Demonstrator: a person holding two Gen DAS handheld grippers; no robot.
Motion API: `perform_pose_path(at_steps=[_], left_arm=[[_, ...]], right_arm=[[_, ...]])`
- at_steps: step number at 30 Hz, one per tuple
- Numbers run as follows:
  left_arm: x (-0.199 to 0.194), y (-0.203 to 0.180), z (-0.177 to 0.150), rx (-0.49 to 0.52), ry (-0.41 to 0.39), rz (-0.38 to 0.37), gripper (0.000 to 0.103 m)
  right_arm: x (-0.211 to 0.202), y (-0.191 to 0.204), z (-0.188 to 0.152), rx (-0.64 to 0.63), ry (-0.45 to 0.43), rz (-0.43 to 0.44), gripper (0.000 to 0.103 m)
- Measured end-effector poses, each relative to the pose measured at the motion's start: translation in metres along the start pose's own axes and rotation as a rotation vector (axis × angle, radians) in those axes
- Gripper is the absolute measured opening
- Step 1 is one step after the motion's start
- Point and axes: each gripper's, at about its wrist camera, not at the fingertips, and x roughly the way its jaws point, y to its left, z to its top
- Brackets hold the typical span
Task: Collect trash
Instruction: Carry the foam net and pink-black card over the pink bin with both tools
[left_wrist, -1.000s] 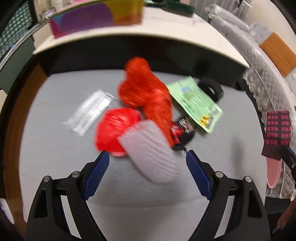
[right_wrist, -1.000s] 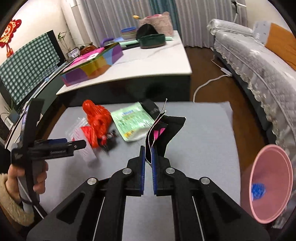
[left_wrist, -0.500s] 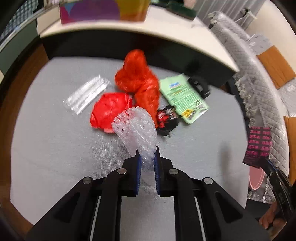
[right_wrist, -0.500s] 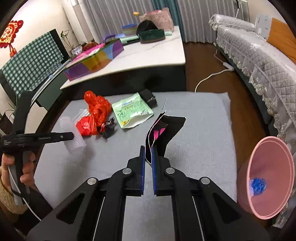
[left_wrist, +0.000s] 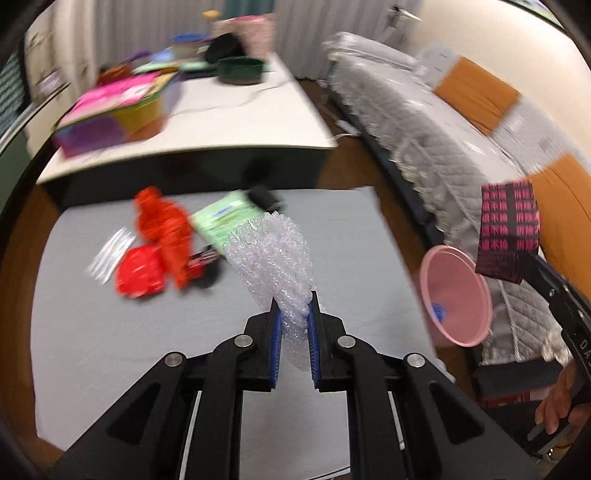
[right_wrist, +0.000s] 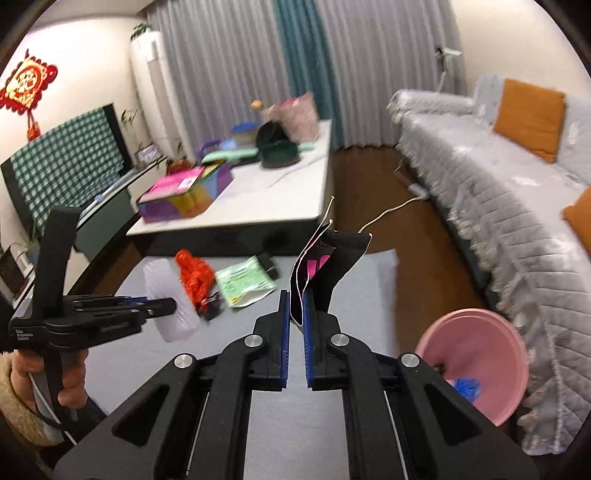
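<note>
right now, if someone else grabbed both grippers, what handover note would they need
Left gripper: shut on bubble wrap, lifted off the grey mat.
Right gripper: shut on black-and-pink wrapper, also lifted.
Pink bin, beside the mat on the sofa side, holds a blue scrap.
Left on the mat: red bags, green packet, clear wrapper, small black items.
Next, probably: drop both pieces in the bin, then return for the rest.

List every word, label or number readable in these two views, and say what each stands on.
"DA": cut-off embossed letters on the black right gripper body, left wrist view.
Small white print on the black left gripper body: too blurred to read.
Green printed packet: print blurred.
Black-and-pink patterned wrapper: characters unreadable.
Red wall ornament: gold sign unreadable.
</note>
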Motion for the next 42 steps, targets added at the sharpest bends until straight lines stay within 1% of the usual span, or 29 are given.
perform_pose_path(at_steps=[2, 5, 8, 10, 16, 20, 24, 26, 29, 32, 37, 42], left_arm=[[0.003, -0.029, 0.003, 0.045, 0.002, -0.022, 0.013], [0.011, -0.076, 0.006, 0.121, 0.007, -0.049, 0.013], [0.024, -0.121, 0.007, 0.199, 0.023, -0.073, 0.013], [0.034, -0.144, 0.007, 0.234, 0.041, -0.090, 0.013], [0.068, -0.198, 0.009, 0.298, 0.097, -0.136, 0.013], [0.093, -0.227, 0.010, 0.333, 0.147, -0.156, 0.013], [0.113, -0.247, 0.007, 0.369, 0.182, -0.155, 0.013], [0.125, -0.255, 0.007, 0.378, 0.197, -0.154, 0.013], [0.141, -0.263, 0.008, 0.373, 0.232, -0.172, 0.013], [0.156, -0.271, 0.009, 0.383, 0.262, -0.187, 0.013], [0.174, -0.284, 0.009, 0.401, 0.280, -0.190, 0.013], [0.189, -0.292, 0.012, 0.421, 0.283, -0.171, 0.014]], right_arm=[[-0.012, -0.018, -0.003, 0.030, -0.019, -0.026, 0.007], [-0.026, -0.062, -0.015, 0.114, -0.034, -0.088, 0.007], [-0.029, -0.097, -0.026, 0.194, -0.032, -0.132, 0.007], [-0.032, -0.117, -0.033, 0.227, -0.038, -0.155, 0.007], [-0.036, -0.171, -0.049, 0.298, -0.050, -0.229, 0.007], [-0.025, -0.206, -0.062, 0.360, -0.021, -0.278, 0.007], [-0.009, -0.229, -0.069, 0.442, 0.046, -0.244, 0.007], [-0.002, -0.230, -0.069, 0.432, 0.063, -0.249, 0.007], [0.002, -0.231, -0.070, 0.408, 0.069, -0.268, 0.008], [0.005, -0.238, -0.073, 0.422, 0.082, -0.279, 0.008], [0.014, -0.244, -0.075, 0.426, 0.109, -0.295, 0.009], [0.027, -0.251, -0.075, 0.447, 0.152, -0.312, 0.010]])
